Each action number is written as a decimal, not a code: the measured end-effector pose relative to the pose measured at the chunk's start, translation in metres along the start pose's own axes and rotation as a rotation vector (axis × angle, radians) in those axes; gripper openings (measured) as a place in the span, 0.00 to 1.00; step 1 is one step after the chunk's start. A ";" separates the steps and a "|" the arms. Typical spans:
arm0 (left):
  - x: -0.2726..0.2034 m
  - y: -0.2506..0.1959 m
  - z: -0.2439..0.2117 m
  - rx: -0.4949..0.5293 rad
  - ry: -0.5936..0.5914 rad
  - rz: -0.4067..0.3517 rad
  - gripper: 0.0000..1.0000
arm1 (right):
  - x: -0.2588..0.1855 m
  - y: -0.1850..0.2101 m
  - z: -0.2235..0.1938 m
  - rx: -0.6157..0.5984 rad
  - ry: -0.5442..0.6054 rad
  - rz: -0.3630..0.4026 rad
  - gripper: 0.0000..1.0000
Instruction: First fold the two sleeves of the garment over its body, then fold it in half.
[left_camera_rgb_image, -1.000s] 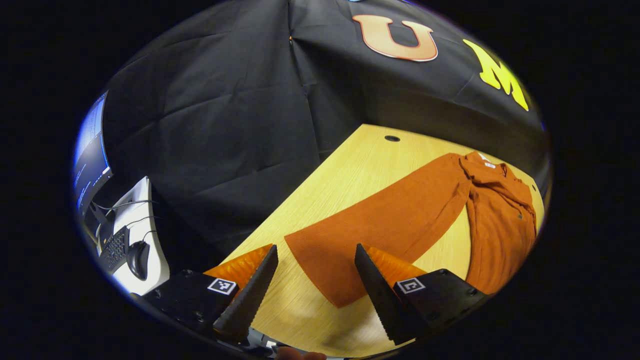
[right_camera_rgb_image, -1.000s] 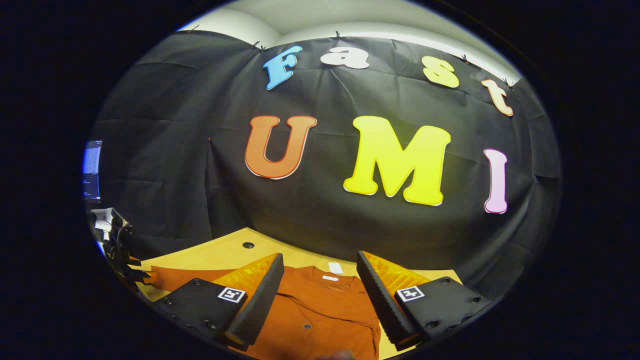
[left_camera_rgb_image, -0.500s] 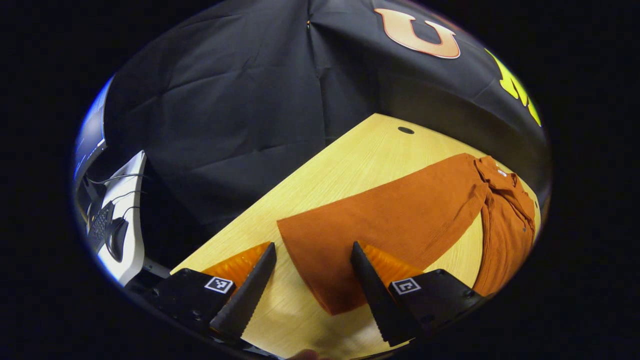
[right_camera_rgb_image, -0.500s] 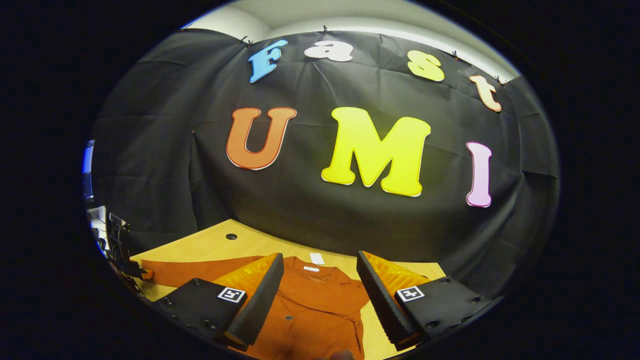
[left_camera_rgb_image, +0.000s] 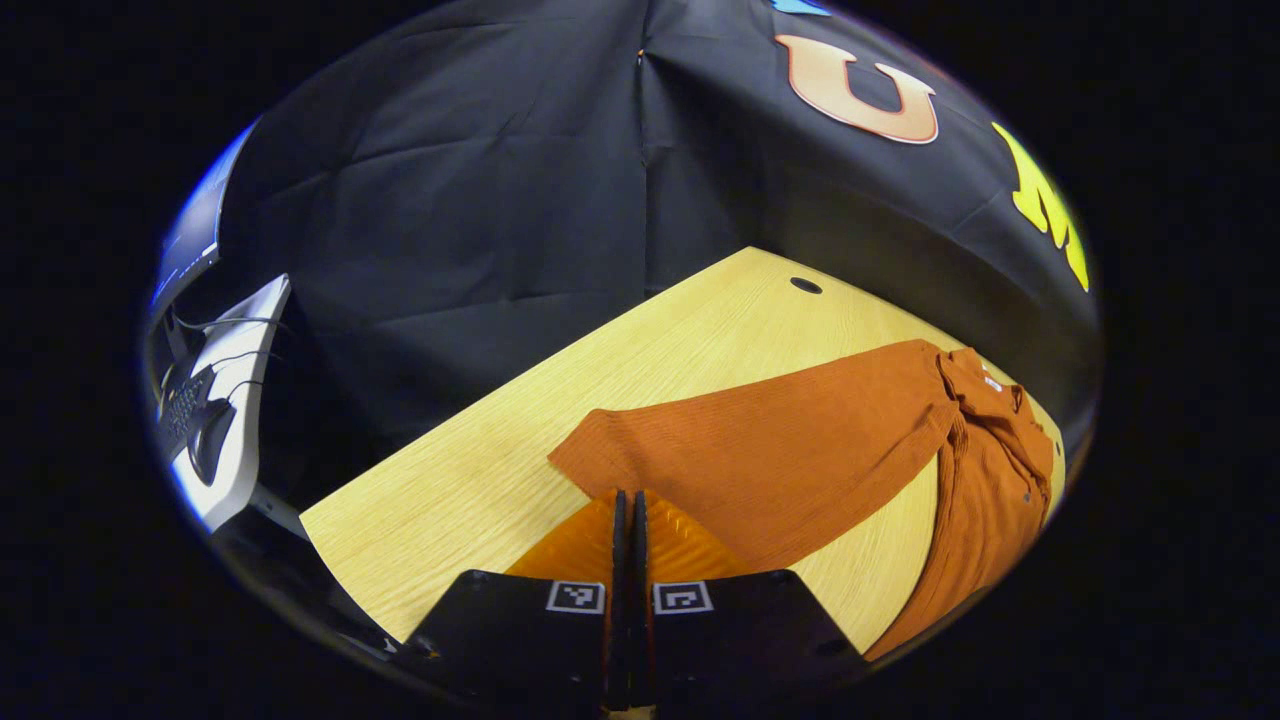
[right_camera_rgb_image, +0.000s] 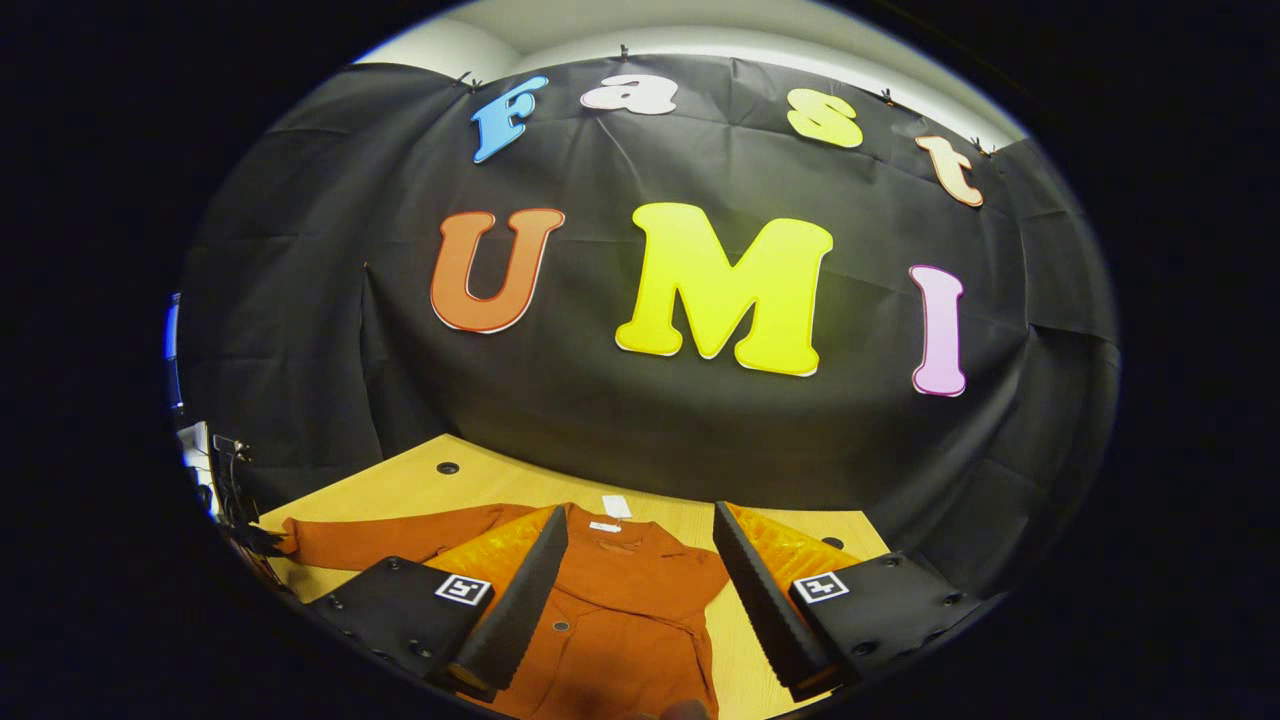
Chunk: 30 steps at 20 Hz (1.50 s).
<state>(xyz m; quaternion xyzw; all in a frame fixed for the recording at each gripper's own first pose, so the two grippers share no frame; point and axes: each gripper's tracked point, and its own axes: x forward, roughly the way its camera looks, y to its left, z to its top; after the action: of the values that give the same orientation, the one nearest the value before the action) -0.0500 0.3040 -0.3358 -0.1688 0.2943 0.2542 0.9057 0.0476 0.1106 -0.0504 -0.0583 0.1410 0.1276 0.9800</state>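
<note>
Left gripper view: left gripper (left_camera_rgb_image: 630, 497) is low over the wooden table (left_camera_rgb_image: 470, 480), pointing along its top at the cuff end of the sleeve (left_camera_rgb_image: 770, 455). Fingers are pressed together with no gap, tips at the cuff's near edge; whether cloth is pinched between them cannot be told. The sleeve lies flat, spread away from the body of the orange garment (left_camera_rgb_image: 985, 480), which sits at the right of the table, collar toward the far edge. A cable hole (left_camera_rgb_image: 805, 286) is near the table's far corner. Off the table at left, a white desk (left_camera_rgb_image: 235, 400) carries a keyboard and mouse.

Right gripper view: right gripper (right_camera_rgb_image: 640, 530) is held above the garment (right_camera_rgb_image: 620, 600), aimed level at the booth wall. Fingers stand wide apart, holding nothing. Between them lie the collar and button placket; the sleeve (right_camera_rgb_image: 390, 538) stretches left across the table (right_camera_rgb_image: 400, 485).
</note>
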 end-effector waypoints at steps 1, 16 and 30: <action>-0.001 -0.006 0.001 -0.036 0.019 -0.038 0.03 | -0.002 -0.006 -0.001 0.004 -0.001 -0.009 0.93; -0.025 -0.129 0.221 -0.026 -0.178 -0.379 0.03 | -0.036 -0.103 -0.024 0.129 -0.015 -0.184 0.93; -0.084 -0.457 0.262 0.566 -0.291 -0.757 0.03 | -0.106 -0.224 -0.062 0.227 -0.008 -0.458 0.93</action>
<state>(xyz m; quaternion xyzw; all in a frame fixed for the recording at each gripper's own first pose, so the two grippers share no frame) 0.2649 0.0208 -0.0112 0.0260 0.1401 -0.1613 0.9766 -0.0073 -0.1391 -0.0614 0.0224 0.1336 -0.1141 0.9842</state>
